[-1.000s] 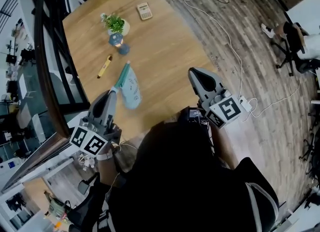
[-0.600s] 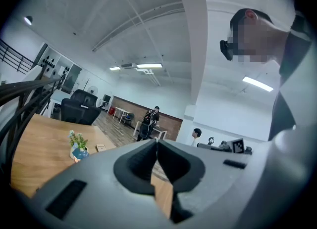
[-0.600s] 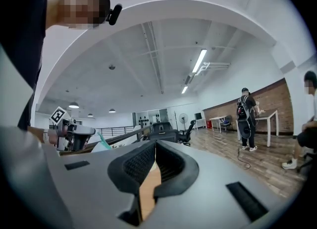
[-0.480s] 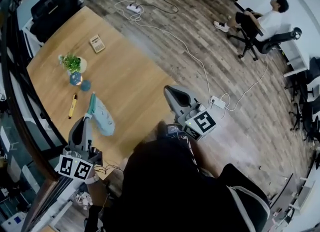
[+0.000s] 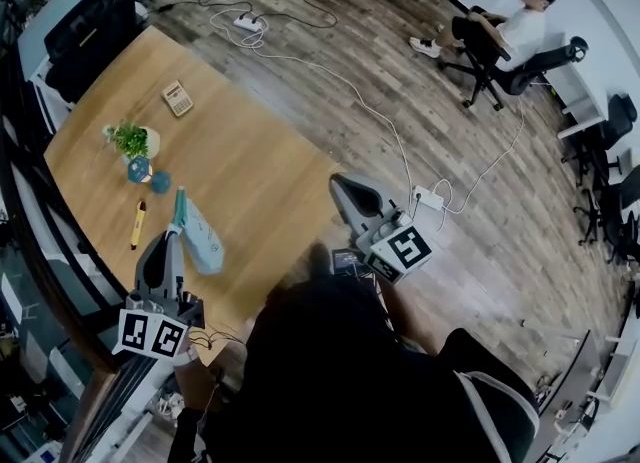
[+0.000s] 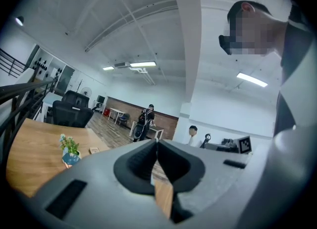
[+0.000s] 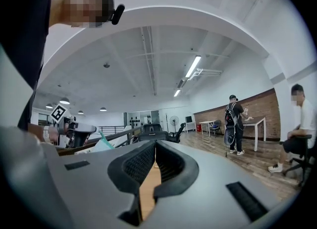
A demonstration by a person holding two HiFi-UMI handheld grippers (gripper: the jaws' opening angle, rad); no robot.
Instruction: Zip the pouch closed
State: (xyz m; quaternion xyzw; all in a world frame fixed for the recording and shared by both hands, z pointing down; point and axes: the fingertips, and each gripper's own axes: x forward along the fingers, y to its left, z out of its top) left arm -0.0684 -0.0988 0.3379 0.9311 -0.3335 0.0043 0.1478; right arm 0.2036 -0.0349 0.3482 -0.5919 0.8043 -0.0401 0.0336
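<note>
Drift is the only change: over the last second both claws have slid a little sideways while the head view swung toward the open floor, and neither has taken hold of anything. The left claw (image 5: 167,239) is closed on nothing, its jaws pressed tip to tip. The right claw (image 5: 338,187) is likewise closed and empty.

The pouch (image 5: 203,243) lies flat on the table (image 5: 250,166), just beside the left claw's tip on its right and well to the left of the right claw. No zipping looks under way (whether the zip is already run home I cannot tell at this size).

- **Claws:** two.
- **Pouch:** one.
- **Yellow marker (image 5: 137,224):** one, left of the left claw.
- **Potted plant (image 5: 130,138):** one, farther ahead.
- **Calculator (image 5: 177,98):** one, farther ahead.
- **Seated person (image 5: 510,26):** one, far beyond the right claw.
</note>
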